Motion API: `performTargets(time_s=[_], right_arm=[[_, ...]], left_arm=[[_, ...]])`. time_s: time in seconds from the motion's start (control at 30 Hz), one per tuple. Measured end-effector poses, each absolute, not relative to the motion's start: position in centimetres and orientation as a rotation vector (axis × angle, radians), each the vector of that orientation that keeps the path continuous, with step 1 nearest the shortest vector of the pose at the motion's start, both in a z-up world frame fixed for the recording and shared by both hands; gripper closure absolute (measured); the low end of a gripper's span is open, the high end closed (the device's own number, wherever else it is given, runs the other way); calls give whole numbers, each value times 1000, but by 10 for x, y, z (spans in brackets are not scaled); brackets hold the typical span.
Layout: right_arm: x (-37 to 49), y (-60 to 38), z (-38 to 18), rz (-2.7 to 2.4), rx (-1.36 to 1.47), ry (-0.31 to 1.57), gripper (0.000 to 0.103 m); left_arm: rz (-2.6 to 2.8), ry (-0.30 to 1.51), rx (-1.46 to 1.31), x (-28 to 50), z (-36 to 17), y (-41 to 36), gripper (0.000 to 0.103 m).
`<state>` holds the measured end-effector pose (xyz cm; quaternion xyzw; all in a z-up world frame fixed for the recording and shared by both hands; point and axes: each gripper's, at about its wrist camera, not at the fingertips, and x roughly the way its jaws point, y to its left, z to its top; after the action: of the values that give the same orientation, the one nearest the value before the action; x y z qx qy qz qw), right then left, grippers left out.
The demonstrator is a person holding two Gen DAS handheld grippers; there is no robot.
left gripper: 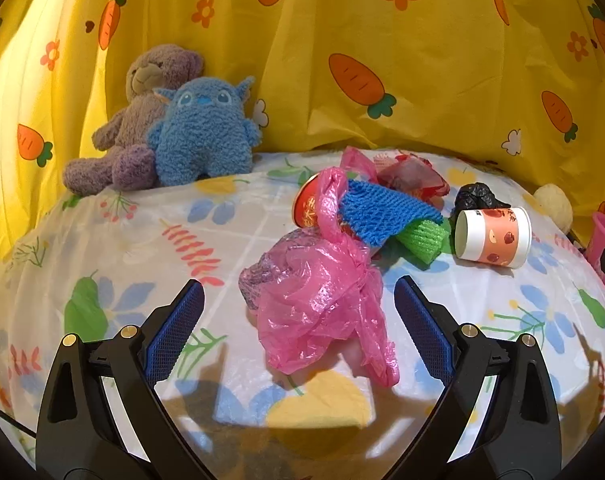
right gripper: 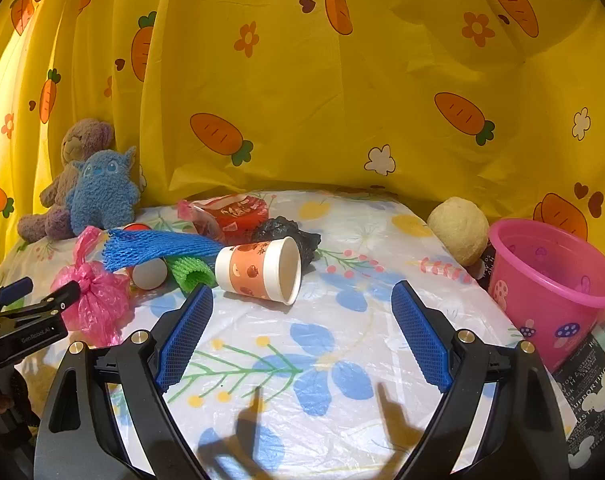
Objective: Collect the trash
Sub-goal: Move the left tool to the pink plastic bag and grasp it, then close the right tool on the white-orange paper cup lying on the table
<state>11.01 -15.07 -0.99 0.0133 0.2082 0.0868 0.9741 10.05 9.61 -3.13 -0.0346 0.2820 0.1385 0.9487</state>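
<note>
Between the spread blue pads of the left gripper (left gripper: 298,320), low in the left wrist view, lies the crumpled pink plastic bag (left gripper: 318,300); the jaws stand wide on either side of it and grip nothing yet. To take it well, the fingers should likely settle lower around the bunched middle of the bag before closing, since the thin film could slip out or drag the blue foam net (left gripper: 386,212) that lies over its upper end. Beyond, toward the upper right of that frame, sit the green foam net (left gripper: 422,238), a red wrapper (left gripper: 412,176), a black crumpled bag (left gripper: 476,196) and the tipped paper cup (left gripper: 492,236).

At the bottom of the right wrist view the right gripper (right gripper: 302,332) is likewise wide open and empty, hovering over the flowered bedsheet (right gripper: 326,360), with the paper cup lying on its side just above centre, its mouth turned toward the right. The cup looks empty. At the right edge of that frame stands the pink bin (right gripper: 542,292), upright, and nothing shows inside the part that can be seen, so the trash seems still uncollected
</note>
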Motion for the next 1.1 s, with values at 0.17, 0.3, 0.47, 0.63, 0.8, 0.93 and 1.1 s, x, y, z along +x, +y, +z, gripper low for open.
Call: performTargets(time_s=[0.17, 0.3, 0.47, 0.63, 0.8, 0.93, 1.1], right_arm=[[123, -146, -12, 191, 23, 436, 15], [133, -143, -15, 200, 15, 450, 15], [147, -138, -19, 209, 7, 472, 15], [161, -132, -22, 217, 4, 493, 16], [176, -123, -26, 236, -9, 526, 23], [188, -119, -30, 254, -20, 561, 33], [201, -117, -36, 283, -8, 605, 41]], left_arm=[[260, 621, -94, 114, -38, 100, 24], [221, 665, -150, 120, -44, 108, 45], [195, 668, -196, 118, -46, 114, 71], [211, 640, -222, 106, -37, 119, 76], [258, 592, -239, 94, -23, 129, 76], [271, 568, -225, 89, -15, 130, 76], [271, 571, -211, 91, -16, 128, 76]])
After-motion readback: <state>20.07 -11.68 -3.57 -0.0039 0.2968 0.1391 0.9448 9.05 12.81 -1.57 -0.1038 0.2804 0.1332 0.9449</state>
